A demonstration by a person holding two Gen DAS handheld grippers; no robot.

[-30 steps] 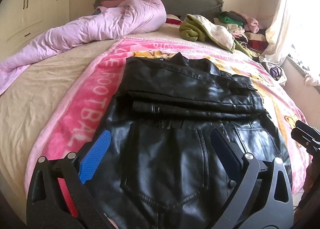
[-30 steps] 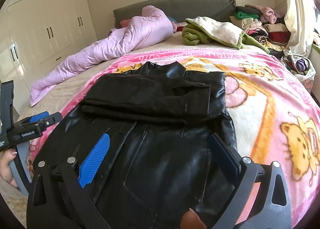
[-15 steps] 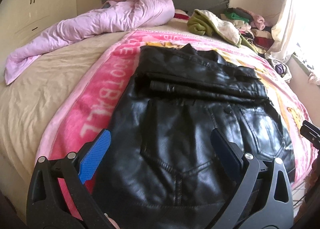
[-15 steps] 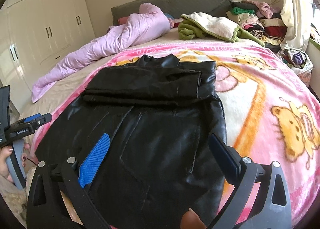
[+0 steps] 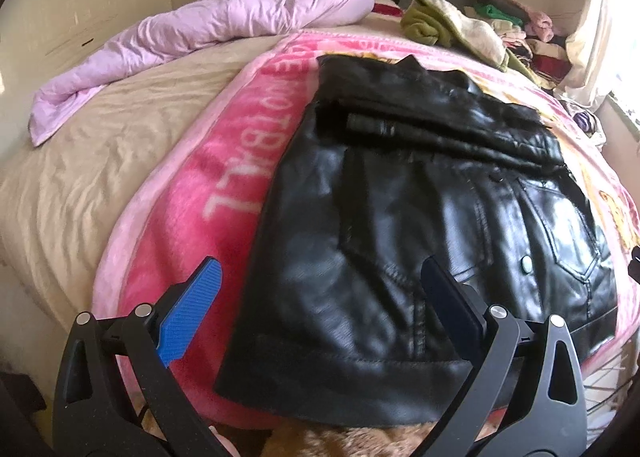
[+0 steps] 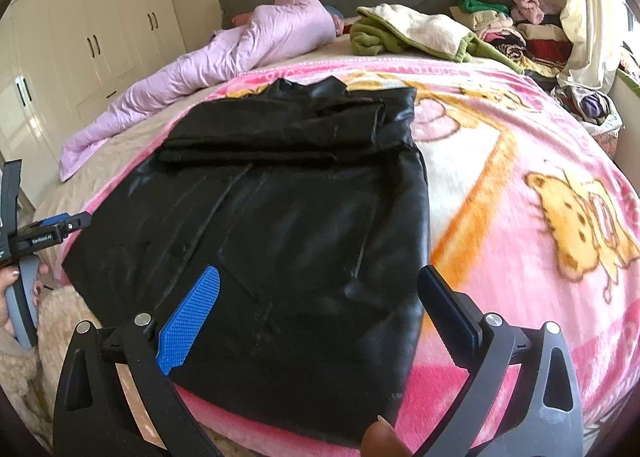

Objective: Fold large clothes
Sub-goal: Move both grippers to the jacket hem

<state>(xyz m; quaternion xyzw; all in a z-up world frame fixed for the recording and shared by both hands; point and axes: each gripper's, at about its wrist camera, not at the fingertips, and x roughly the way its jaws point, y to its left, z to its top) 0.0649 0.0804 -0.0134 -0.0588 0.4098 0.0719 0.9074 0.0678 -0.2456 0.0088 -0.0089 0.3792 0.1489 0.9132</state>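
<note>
Left gripper (image 5: 320, 309) gapes above the black leather jacket's (image 5: 420, 217) hem on the pink blanket (image 5: 224, 185)

A black, glossy leather jacket (image 5: 420, 225) lies flat on a pink cartoon-print fleece blanket (image 6: 520, 185) spread over a bed. It is partly folded: both sleeves are laid across the upper body in a flat band just below the collar, which points toward the headboard. The lower body is spread smooth, showing seams, a patch pocket and a metal snap button. The hem reaches the blanket's near edge.
</note>
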